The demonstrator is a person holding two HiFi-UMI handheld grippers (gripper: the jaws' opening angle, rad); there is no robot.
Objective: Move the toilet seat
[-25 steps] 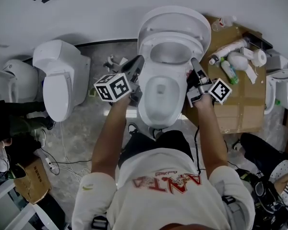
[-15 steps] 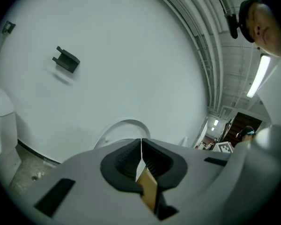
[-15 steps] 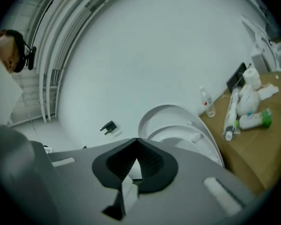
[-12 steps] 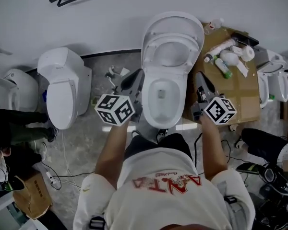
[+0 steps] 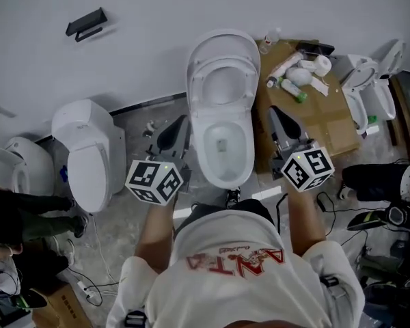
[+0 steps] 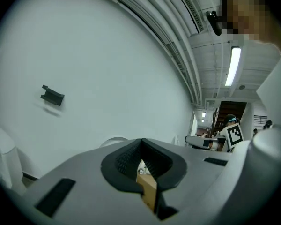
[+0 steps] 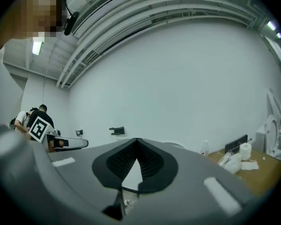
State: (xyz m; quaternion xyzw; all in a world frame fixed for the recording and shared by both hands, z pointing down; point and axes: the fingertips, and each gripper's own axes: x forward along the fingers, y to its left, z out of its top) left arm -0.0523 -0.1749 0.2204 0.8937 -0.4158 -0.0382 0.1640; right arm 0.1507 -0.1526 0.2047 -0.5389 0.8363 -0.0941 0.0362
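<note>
White seat (image 5: 222, 82): tipped upright at the far end of the bowl (image 5: 222, 145), leaning on the lid (image 5: 222, 45) and the wall (image 5: 143, 53) behind the bowl.
Left gripper (image 5: 180, 124): shut, pads pressed together, nothing between them; just off the bowl's left flank, not touching it.
Right gripper (image 5: 274, 113): likewise shut and empty; off the bowl's right flank, clear of the rim.
Change: a second ago both tucked close along the bowl's rim, one at each side; now drawn back toward the bowl's near end and lifted away from it.
Seat meanwhile: same upright pose as before, no sag forward over the bowl.
Meaning: most likely the lift already done and the tools retreating; no grip left on the seat, so nothing more moved until a fresh approach to the bowl.
Open question: raised for good, or due to be lowered again, not to be told from here.
Risk: upright on its hinge only; likely to drop onto the bowl if knocked.
Surroundings: cardboard box (image 5: 335, 125) right of the bowl, with bottles (image 5: 287, 65) and a paper roll (image 5: 321, 65) on it; second toilet (image 5: 89, 159) well to the left of the bowl.
</note>
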